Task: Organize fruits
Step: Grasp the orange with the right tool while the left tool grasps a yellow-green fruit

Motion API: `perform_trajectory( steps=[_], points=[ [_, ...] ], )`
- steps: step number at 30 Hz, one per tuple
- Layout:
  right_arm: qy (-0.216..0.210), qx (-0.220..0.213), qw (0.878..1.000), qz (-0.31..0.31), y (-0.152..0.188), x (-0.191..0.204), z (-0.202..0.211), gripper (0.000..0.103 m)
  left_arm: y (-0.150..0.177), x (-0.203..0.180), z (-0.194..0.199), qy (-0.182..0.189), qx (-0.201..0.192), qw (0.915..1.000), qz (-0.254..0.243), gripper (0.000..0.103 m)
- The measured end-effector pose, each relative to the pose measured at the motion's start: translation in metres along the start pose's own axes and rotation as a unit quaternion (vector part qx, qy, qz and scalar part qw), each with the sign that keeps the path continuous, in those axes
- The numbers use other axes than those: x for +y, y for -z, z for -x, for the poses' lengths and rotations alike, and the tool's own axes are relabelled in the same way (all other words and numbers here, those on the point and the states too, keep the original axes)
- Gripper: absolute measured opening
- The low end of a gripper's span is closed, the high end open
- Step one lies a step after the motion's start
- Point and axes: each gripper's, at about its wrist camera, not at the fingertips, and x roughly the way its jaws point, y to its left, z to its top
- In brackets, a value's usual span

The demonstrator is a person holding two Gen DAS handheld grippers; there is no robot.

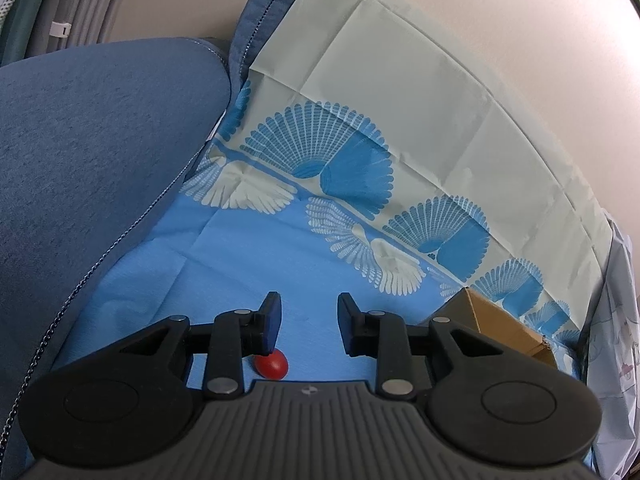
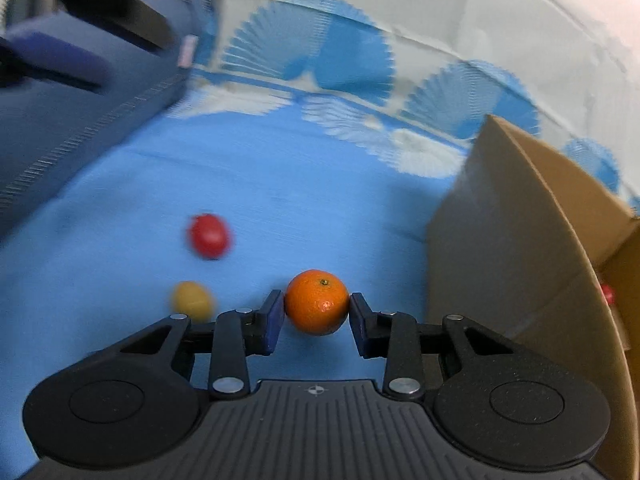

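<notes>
Right gripper (image 2: pixel 317 312) apparently clamps the orange (image 2: pixel 317 307); left gripper (image 1: pixel 309 320) gapes empty.

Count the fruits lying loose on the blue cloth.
3: an orange between the right gripper fingers, a red fruit farther left, a yellow fruit near the left finger. The box holds something red, perhaps more.

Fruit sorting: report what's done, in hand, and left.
Done: something red shows inside the cardboard box, apparently a fruit already in. In hand: the right gripper has its pads against the orange. Left: a red fruit and a yellow fruit lie on the blue cloth; the left gripper is empty.
</notes>
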Motion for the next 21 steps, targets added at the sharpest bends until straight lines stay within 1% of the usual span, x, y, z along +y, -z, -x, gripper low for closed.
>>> perform_trajectory(
  steps=[4, 8, 12, 15, 17, 19, 21],
  points=[
    [-0.045, 0.006, 0.999, 0.012, 0.001, -0.004, 0.029, 0.037, -0.001, 0.003, 0.004, 0.002, -0.003, 1.0000, 0.007, 0.033],
    [-0.096, 0.023, 0.995, 0.012, 0.014, -0.015, 0.060, 0.037, -0.001, 0.002, 0.006, 0.003, -0.002, 1.0000, 0.003, 0.033],
    [-0.111, 0.018, 0.993, 0.026, 0.028, -0.015, 0.085, 0.037, -0.001, 0.000, 0.005, 0.004, 0.014, 0.9999, 0.001, 0.033],
    [-0.104, 0.017, 0.994, 0.030, 0.034, -0.015, 0.087, 0.037, 0.001, -0.001, -0.003, 0.003, 0.041, 0.9992, -0.001, 0.033],
    [-0.107, 0.033, 0.993, 0.029, 0.039, -0.015, 0.080, 0.037, 0.002, -0.002, -0.009, 0.000, 0.057, 0.9984, -0.009, 0.033],
    [-0.105, 0.047, 0.993, 0.032, 0.043, -0.016, 0.072, 0.038, 0.005, -0.005, -0.019, -0.002, 0.082, 0.9965, -0.017, 0.033],
    [-0.099, 0.060, 0.993, 0.036, 0.045, -0.017, 0.064, 0.038, 0.009, -0.009, -0.033, -0.013, 0.123, 0.9918, -0.031, 0.034]
  ],
)
